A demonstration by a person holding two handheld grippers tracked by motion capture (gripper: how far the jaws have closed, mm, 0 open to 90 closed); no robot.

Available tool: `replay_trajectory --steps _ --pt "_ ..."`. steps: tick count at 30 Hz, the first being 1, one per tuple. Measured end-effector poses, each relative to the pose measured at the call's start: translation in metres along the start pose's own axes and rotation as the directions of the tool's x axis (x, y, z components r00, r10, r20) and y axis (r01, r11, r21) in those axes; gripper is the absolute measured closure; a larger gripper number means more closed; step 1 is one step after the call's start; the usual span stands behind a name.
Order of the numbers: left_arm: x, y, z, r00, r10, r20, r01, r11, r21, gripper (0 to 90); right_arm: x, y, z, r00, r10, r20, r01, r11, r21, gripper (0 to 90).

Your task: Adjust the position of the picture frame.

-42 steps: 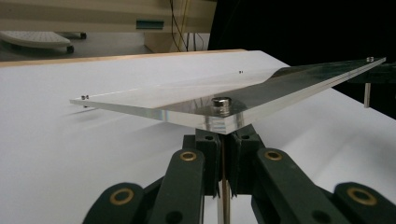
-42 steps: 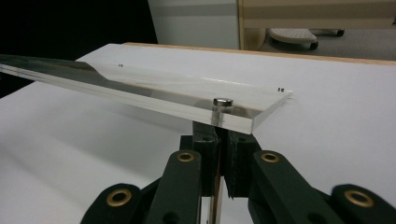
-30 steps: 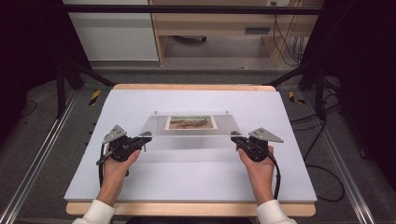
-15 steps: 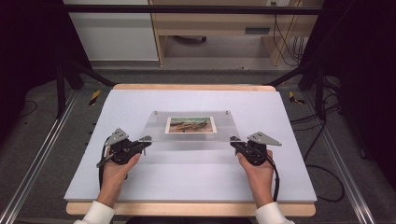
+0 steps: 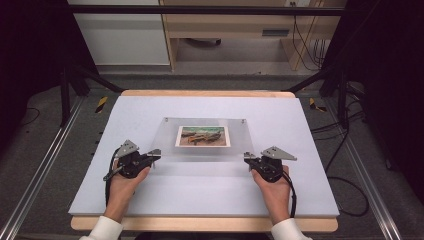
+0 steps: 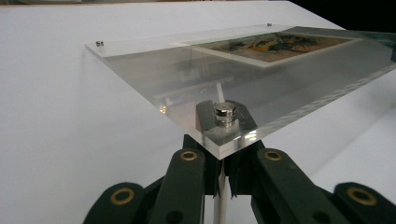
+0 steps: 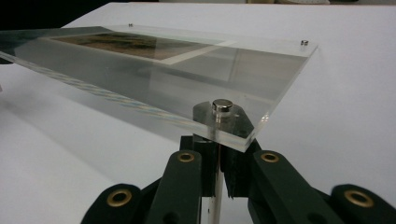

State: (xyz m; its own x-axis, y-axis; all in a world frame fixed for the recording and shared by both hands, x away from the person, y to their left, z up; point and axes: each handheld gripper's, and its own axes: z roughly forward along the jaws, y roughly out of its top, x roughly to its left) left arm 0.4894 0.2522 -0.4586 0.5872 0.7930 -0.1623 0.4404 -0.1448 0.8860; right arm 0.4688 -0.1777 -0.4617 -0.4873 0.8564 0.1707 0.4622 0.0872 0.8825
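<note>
Each tool is clenched under a near corner of the clear acrylic frame (image 5: 202, 140): the left tool (image 6: 223, 179) and the right tool (image 7: 218, 179) both grasp a slim post just below a silver stud (image 6: 224, 113), probably so the pane lifts level. The frame stretches ahead of both, tilted above the white surface (image 5: 300, 125), with a landscape print (image 5: 203, 136) inside. No writing is legible.
</note>
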Motion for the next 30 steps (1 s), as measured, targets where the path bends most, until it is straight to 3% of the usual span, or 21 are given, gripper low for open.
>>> replay_trajectory --steps 30 --pt "-0.0061 -0.0103 0.0106 0.9999 0.009 -0.012 -0.008 0.9971 0.076 83.8 -0.0032 -0.0092 0.0046 0.9993 -0.021 0.031 0.019 0.998 0.061 85.1"
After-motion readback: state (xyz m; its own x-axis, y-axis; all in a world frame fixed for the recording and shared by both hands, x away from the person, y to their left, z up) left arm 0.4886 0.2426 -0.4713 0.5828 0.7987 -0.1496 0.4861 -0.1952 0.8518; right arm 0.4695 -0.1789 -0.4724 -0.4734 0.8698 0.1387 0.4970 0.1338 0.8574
